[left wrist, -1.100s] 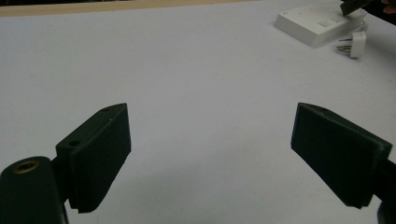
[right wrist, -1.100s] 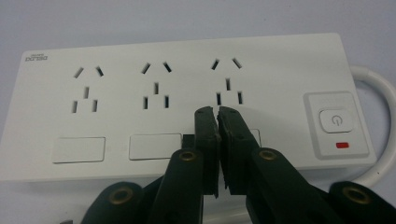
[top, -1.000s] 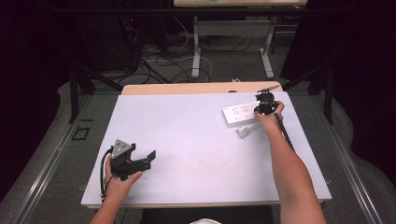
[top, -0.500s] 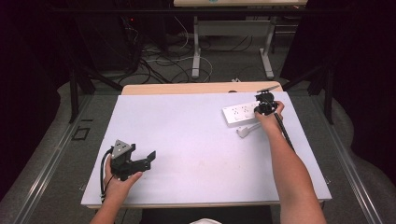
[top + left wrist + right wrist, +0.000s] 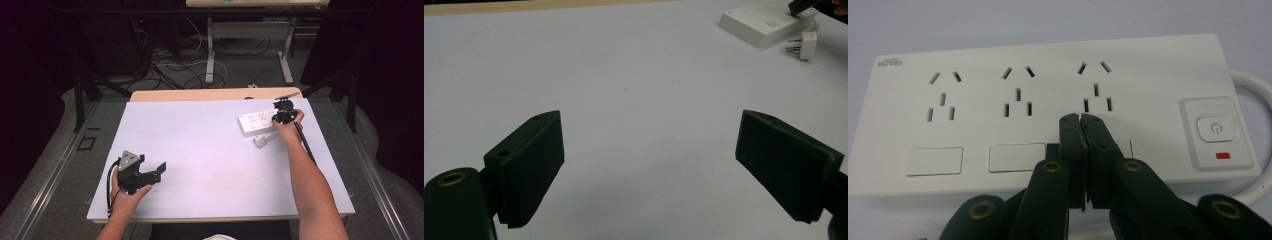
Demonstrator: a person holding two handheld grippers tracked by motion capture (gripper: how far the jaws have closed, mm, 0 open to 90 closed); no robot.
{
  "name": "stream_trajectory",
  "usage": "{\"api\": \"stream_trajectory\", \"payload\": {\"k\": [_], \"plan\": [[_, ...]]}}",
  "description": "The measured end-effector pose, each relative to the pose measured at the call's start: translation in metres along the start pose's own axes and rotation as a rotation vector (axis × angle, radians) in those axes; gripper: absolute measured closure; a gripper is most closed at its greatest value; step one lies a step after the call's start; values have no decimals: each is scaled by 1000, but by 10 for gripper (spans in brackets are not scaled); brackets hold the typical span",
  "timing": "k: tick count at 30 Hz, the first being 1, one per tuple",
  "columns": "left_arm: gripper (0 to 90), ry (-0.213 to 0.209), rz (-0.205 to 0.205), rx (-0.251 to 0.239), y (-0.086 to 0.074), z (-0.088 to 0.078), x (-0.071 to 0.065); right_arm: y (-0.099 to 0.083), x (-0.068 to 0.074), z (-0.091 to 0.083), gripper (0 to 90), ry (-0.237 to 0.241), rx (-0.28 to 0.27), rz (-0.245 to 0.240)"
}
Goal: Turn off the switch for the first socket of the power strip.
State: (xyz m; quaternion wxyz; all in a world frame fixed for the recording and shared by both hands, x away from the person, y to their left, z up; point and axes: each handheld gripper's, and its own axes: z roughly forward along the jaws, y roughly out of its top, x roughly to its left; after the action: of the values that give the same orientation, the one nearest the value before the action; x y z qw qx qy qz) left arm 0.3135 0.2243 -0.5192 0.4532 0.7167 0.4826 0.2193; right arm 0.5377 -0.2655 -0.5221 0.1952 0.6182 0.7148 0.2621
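On the white table [image 5: 210, 150], seen from the high view, a power strip [image 5: 257, 122] lies near the far right corner, with a white plug [image 5: 261, 141] just beside its near edge. The right gripper [image 5: 283, 113] sits over the strip's right end, while the left gripper [image 5: 159, 171] rests well apart at the near left, in the person's hand.

From the left gripper view, the two black jaws stand wide apart with bare table between them; the strip [image 5: 764, 22] and plug [image 5: 806, 46] lie far off at upper right.

From the right gripper view, the jaws are pressed together with nothing between them, tips [image 5: 1081, 120] over the strip [image 5: 973, 55] just below its third socket [image 5: 1095, 90]. The switch [image 5: 1215, 127] with a red mark lies to the right.
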Motion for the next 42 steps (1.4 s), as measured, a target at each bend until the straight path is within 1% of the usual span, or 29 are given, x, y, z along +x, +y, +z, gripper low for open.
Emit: {"api": "stream_trajectory", "payload": {"k": [2, 3, 7, 10, 12, 15, 16, 18, 19, 22, 25, 31, 32, 33, 34, 35, 36, 39, 41, 42], "plan": [[119, 1, 1, 1, 0, 0, 0, 0, 0, 0, 886, 1, 3, -5], [119, -4, 4, 10, 0, -1, 0, 0, 0, 0, 886, 2, 3, -4], [119, 0, 7, 0, 0, 1, 0, 0, 0, 0, 885, 1, 2, 4], [119, 1, 9, -2, 0, 1, 0, 0, 1, 0, 883, -5, -2, -9], [119, 0, 9, 0, 0, 1, 0, -1, 2, -1, 880, -9, 1, -6], [119, -1, 8, 0, 0, 1, 0, -1, 3, -1, 859, -10, 4, -17], [119, -2, 8, -1, 0, 1, 0, -1, 3, -1, 859, -13, -5, -35], [119, 0, 9, 0, 0, 1, 0, -2, 4, -1, 858, -14, -9, -34], [119, 0, 9, 0, 0, 1, 1, -2, 4, -1, 856, -10, -13, -33], [119, -2, 2, 4, 0, 2, 1, -1, 5, -1, 844, 2, -2, -36], [120, 0, 9, 0, 0, 2, 0, -1, 6, -1, 819, 7, 5, -48], [120, -2, 4, 5, 0, 2, 1, -1, 9, -4, 763, 15, 11, -43], [120, -2, 4, 5, 0, 2, 1, -1, 9, -4, 744, 26, 12, -38], [120, -2, 3, 5, 0, 2, 1, -1, 9, -6, 735, 21, 36, -34], [120, -2, 3, 5, 0, 2, 1, -1, 9, -5, 731, 28, 18, -28], [120, -3, 4, 4, 0, 2, 1, -1, 10, -6, 722, 24, 23, -18], [120, -3, 4, 5, 0, 2, 1, -1, 9, -6, 709, 30, 14, -33], [120, -3, 5, 5, 0, 2, 0, -1, 8, -9, 670, 52, 19, -10], [120, -2, 4, 5, 0, 3, 0, -1, 9, -10, 651, 53, 25, -13], [120, -2, 4, 6, 0, 3, 0, -2, 9, -10, 645, 53, 18, -17]]}}
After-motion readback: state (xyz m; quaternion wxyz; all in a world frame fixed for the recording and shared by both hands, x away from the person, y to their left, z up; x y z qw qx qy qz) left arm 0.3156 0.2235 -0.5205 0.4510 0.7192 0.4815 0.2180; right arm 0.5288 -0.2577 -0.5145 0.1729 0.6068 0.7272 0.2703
